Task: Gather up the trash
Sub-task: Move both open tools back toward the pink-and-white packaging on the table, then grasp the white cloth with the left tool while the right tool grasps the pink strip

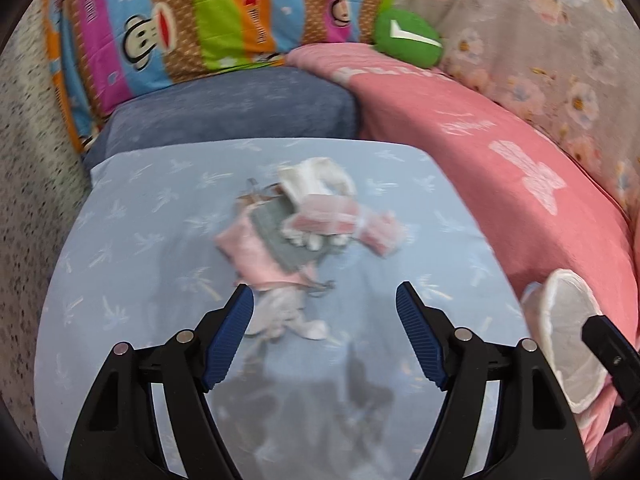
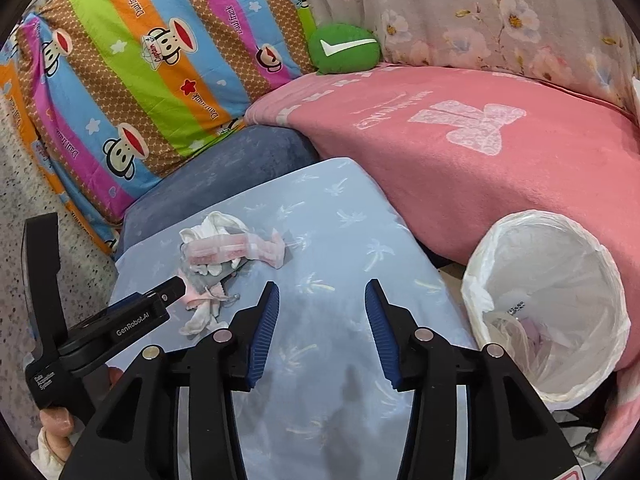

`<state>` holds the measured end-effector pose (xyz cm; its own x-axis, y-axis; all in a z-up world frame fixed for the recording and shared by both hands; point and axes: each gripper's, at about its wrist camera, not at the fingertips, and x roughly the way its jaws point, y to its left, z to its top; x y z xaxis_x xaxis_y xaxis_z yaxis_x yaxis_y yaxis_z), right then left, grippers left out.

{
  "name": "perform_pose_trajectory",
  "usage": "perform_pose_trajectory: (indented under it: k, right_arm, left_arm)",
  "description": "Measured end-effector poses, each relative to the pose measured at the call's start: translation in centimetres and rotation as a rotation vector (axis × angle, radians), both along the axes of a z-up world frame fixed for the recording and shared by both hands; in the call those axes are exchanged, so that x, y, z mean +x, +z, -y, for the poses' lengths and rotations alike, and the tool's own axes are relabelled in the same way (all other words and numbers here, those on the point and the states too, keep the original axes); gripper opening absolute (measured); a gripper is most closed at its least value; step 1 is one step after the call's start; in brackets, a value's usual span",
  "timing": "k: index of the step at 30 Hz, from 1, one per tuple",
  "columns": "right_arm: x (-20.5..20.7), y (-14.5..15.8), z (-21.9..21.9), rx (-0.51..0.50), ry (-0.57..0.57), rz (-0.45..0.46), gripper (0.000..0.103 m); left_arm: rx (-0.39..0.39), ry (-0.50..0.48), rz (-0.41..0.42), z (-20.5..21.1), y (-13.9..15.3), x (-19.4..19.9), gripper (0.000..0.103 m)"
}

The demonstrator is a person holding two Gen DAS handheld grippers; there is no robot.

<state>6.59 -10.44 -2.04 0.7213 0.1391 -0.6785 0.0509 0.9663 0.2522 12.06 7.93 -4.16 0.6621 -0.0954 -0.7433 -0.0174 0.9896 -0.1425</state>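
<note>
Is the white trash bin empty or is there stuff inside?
Not empty. The round bin lined with a white plastic bag holds a few crumpled wrappers at its bottom, but most of it is unfilled.

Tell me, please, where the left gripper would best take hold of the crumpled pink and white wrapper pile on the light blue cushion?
Probably the raised pink-striped wrapper topping the pile: it stands above the flat light blue cushion, giving the pads an edge. The left gripper, open, could come from above, on its near side.

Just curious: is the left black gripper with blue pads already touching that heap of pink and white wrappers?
Apart. In the left wrist view, the left gripper hangs open, nothing between its pads, heap of wrappers beyond.
</note>
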Motion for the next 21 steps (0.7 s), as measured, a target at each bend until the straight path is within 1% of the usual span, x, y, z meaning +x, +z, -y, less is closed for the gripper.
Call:
perform_pose_trajectory:
  k: [3, 6, 9, 12, 15, 17, 21]
  right_arm:
    - [1.2, -0.7, -1.7, -0.004, 0.028, -0.013, 0.045]
    - [2.3, -1.6, -3.3, -0.004, 0.051, -0.033, 0.045]
    - [3.2, -2.5, -4.4, -0.005, 0.067, -0.050, 0.045]
    - [3.9, -3.4, -5.2, -0.008, 0.080, -0.069, 0.045]
    - [4.6, -4.1, -6.1, -0.015, 0.090, -0.083, 0.045]
    - [5.0, -4.5, -6.4, -0.018, 0.092, -0.090, 0.045]
    - [5.7, -5.1, -7.0, -0.025, 0.099, -0.103, 0.045]
  left_arm:
    - [-0.002, 0.057, -0.024, -2.6, -1.1, 0.6, 0.070]
    - [-0.007, 0.080, -0.050, -4.1, -2.2, 0.9, 0.070]
    - [-0.020, 0.077, -0.079, -4.8, -3.5, 1.2, 0.070]
    - [-0.036, 0.059, -0.113, -4.7, -4.8, 1.6, 0.070]
    - [-0.050, 0.037, -0.127, -4.0, -5.7, 2.3, 0.070]
    - [-0.062, 0.023, -0.148, -3.7, -6.5, 2.9, 0.066]
    - [-0.067, 0.004, -0.189, -3.4, -7.9, 4.0, 0.051]
